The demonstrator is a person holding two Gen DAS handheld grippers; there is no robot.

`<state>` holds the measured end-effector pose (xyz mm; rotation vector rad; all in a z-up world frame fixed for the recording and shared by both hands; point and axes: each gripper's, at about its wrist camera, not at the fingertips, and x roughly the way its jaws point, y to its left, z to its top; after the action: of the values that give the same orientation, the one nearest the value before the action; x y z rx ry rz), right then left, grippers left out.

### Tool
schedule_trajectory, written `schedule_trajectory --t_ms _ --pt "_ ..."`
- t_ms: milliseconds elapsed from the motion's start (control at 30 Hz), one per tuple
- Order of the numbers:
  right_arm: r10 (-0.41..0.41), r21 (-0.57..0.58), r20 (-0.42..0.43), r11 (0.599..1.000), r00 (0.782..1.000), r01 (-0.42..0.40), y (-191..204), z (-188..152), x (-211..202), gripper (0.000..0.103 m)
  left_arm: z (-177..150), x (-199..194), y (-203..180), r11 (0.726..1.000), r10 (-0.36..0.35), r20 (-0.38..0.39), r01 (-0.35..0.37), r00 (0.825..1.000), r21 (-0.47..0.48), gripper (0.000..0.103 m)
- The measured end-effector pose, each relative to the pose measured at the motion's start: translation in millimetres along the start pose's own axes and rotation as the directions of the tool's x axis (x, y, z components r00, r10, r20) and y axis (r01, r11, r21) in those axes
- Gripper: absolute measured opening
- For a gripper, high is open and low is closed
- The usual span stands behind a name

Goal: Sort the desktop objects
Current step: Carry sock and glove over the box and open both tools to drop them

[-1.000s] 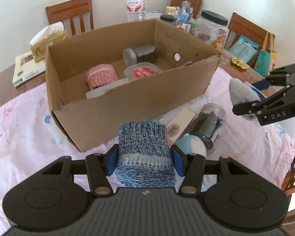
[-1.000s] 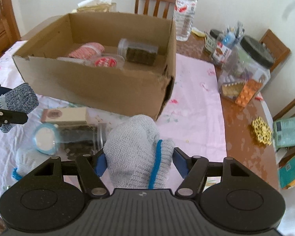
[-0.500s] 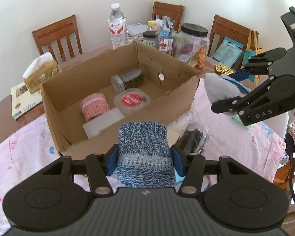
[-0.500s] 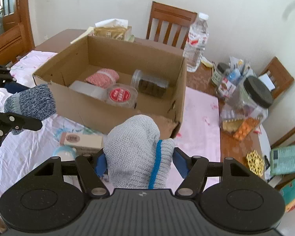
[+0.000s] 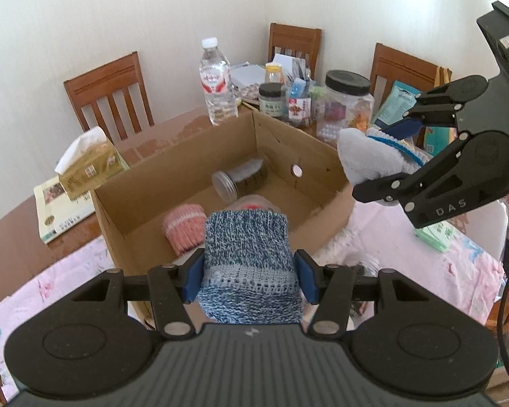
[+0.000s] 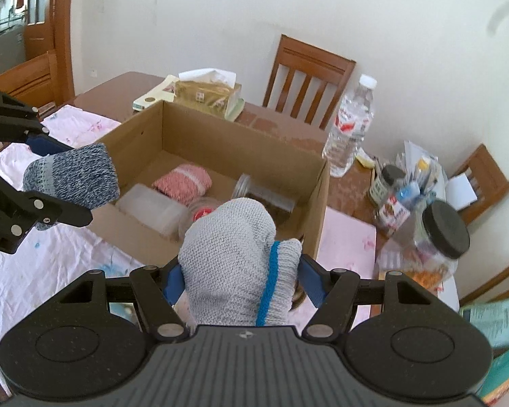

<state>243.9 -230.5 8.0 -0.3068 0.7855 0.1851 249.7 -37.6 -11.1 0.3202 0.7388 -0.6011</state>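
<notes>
Hovering over the open cardboard box [image 5: 220,156], a blue-marled knit roll [image 5: 247,257] sits clamped in the left gripper [image 5: 247,274], fingers pinched on its sides, while the right gripper [image 6: 241,281] holds a grey knit bundle w/ blue trim [image 6: 230,254] the same way, above the box's near-right corner. Both look soft, light, squashy: best held mid-body, as here. Inside the box: pink knit roll [image 6: 183,183], jar on its side [image 5: 237,179]; a water bottle [image 6: 349,129] stands on the desk [image 6: 125,88] behind.
</notes>
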Motion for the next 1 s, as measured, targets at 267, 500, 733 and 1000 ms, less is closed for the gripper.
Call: schedule_trajectory --t_ms 267,500,733,1000 --pt "-0.008 -0.038 0.033 0.999 0.999 0.009 -4 23 8 0.072 16 5 14 1.000 0.028 0.019 -0.028 0.999 -0.007 0.055" --pt "-0.005 -0.027 0.036 1.000 0.999 0.006 -13 39 24 0.072 23 12 24 0.999 0.041 0.021 -0.040 0.999 -0.013 0.055" --pt "0.002 0.008 0.022 1.000 1.000 -0.002 -20 45 40 0.084 24 22 35 0.999 0.047 0.009 -0.047 0.999 -0.028 0.055" --pt "0.006 0.018 0.006 1.000 1.000 -0.006 -21 41 48 0.085 24 32 44 0.998 0.054 -0.011 -0.055 0.998 -0.035 0.055"
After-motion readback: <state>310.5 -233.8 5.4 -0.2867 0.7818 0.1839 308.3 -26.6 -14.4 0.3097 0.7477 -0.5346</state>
